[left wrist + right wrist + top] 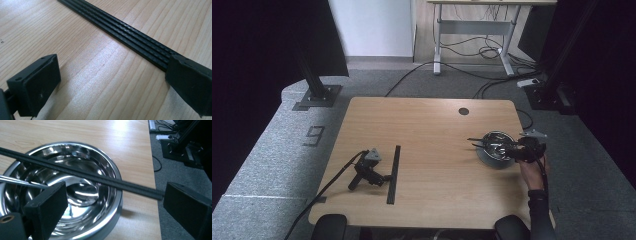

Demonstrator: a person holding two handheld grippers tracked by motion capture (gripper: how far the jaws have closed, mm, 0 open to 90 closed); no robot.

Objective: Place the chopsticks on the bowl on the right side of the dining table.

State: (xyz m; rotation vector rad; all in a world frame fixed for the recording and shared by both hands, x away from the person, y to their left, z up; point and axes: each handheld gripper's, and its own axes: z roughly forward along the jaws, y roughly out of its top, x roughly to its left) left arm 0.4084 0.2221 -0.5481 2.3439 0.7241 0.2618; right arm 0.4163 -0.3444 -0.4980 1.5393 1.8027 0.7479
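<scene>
The right gripper (516, 150) is being held by a hand (532, 172) over the shiny metal bowl (495, 146) near the right edge of the table (427, 150). Its jaws are being kept wide apart, with nothing clamped between them. A thin black stick (82, 173) is being rested across the bowl's rim, and a silver stick (21, 182) is being rested inside it. The step looks like sticks being put into the bowl or picked out of it.

The left gripper (379, 176) is lying on the table with no hand on it, jaws apart, beside a long black strip (393, 172). Next, the strip probably needs to be reached for and squeezed.

The strip's fine ridges (130, 32) are being shown up close in the left gripper view. The bowl's shiny inside (82, 192) is being shown in the right gripper view.
</scene>
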